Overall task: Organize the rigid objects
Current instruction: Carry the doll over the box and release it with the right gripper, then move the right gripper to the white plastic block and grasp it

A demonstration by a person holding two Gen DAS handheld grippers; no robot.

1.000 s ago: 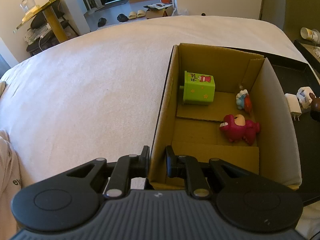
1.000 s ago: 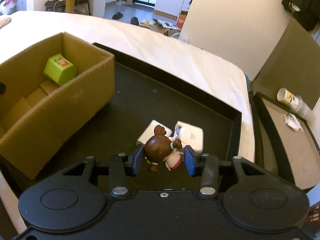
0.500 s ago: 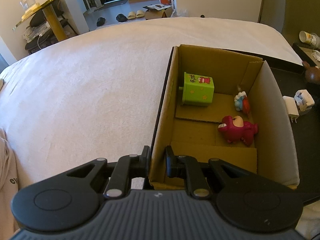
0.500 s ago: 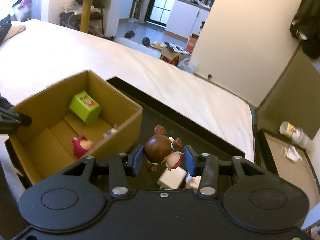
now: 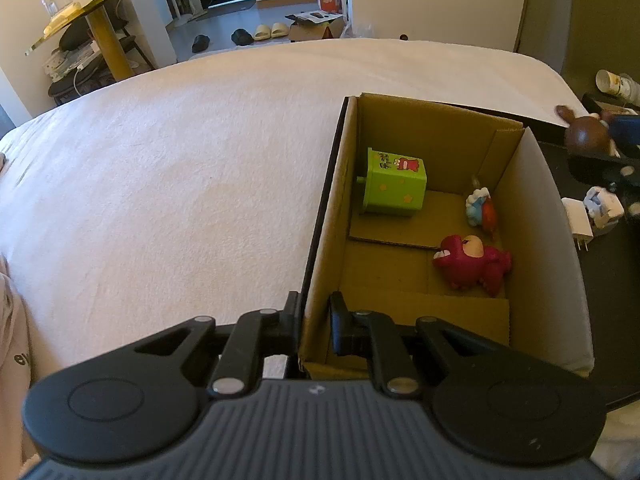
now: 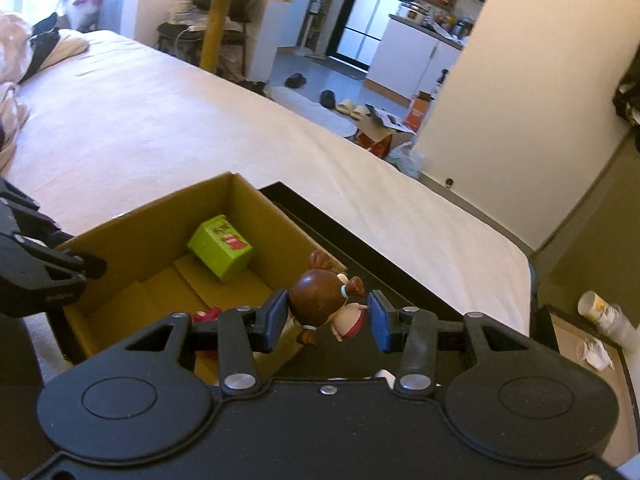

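Observation:
My left gripper [image 5: 315, 322] is shut on the near left wall of the open cardboard box [image 5: 326, 236]. The box holds a green cube toy [image 5: 396, 188], a pink figure [image 5: 470, 266] and a small blue-and-red figure [image 5: 482, 212]. My right gripper [image 6: 327, 320] is shut on a brown-haired doll figure [image 6: 320, 302] and holds it in the air over the box's right wall [image 6: 280, 216]. The doll also shows at the right edge of the left wrist view [image 5: 586, 134]. The green cube [image 6: 220, 248] lies in the box's far corner.
The box sits on a black tray [image 6: 384, 276] on a white bed [image 5: 160, 168]. Two white chargers [image 5: 592, 212] lie on the tray right of the box. A paper cup [image 6: 600, 308] lies on a side surface at right. The room with a gold table [image 6: 232, 4] lies beyond.
My right gripper has lifted the doll off the tray and carried it left, up to the box's right wall. My left gripper stays clamped on the box wall.

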